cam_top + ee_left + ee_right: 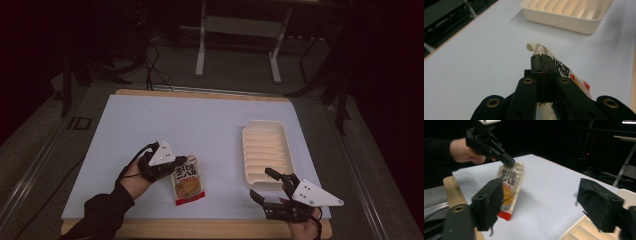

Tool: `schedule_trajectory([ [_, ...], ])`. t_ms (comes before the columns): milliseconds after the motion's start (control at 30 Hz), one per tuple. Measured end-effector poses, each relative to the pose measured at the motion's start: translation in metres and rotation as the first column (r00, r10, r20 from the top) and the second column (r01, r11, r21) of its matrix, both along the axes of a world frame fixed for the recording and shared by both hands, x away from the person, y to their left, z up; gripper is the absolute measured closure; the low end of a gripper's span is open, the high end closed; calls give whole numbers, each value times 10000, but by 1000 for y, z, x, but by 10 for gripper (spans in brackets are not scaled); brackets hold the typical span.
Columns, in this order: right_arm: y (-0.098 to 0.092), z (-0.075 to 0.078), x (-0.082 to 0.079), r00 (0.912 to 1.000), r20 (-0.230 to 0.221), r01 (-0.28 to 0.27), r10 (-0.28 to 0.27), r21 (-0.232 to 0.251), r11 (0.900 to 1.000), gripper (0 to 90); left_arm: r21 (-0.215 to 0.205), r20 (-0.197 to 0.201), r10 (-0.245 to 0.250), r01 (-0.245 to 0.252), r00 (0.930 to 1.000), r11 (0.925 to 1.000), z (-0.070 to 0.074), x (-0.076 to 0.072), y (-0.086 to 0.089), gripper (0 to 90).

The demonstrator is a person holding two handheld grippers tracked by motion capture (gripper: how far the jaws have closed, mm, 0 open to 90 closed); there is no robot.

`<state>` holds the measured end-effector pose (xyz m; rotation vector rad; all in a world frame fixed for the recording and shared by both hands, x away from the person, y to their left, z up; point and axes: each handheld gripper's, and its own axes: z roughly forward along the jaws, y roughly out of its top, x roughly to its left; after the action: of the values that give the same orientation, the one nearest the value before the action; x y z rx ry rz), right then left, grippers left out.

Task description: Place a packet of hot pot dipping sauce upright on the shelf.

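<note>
Black tongs point(183, 162), grey 3-cornered plates point(162, 152)

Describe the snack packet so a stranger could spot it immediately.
On the white table, look near the front edge, left of the cream ribbed tray. The snack packet lies there, pinched at one edge by the left gripper. It alone bears printed black characters and a red bottom strip.

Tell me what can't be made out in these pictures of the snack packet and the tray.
- Glossy printed snack packet: the left claw, shut on its top edge, hides most of it in the left gripper view.
- Its small print: too small in the high view.
- Cream ribbed plastic tray: cut off by the frame edge and by the open right claw in the right gripper view.
</note>
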<state>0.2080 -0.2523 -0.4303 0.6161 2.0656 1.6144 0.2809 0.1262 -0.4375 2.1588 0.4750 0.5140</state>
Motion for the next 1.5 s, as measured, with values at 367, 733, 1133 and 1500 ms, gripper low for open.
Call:
schedule_trajectory([
  [367,14,7,8,9934,-989,-548,575,293,9981,106,-382,682,-822,850,9943,9957,3,-19,1,900],
  [733,55,16,25,9715,-623,-2327,2289,-623,9706,215,-409,1139,-1191,1244,9863,9914,5,-42,-2,900],
  [1133,111,-2,58,9228,-1407,-3783,3587,-1538,9128,437,-542,1013,-1108,1167,9887,9917,6,-51,-4,900],
  [1500,129,-8,74,9000,-1834,-4314,3954,-2446,8684,612,-725,758,-1228,1283,9895,9891,6,-49,-4,900],
])
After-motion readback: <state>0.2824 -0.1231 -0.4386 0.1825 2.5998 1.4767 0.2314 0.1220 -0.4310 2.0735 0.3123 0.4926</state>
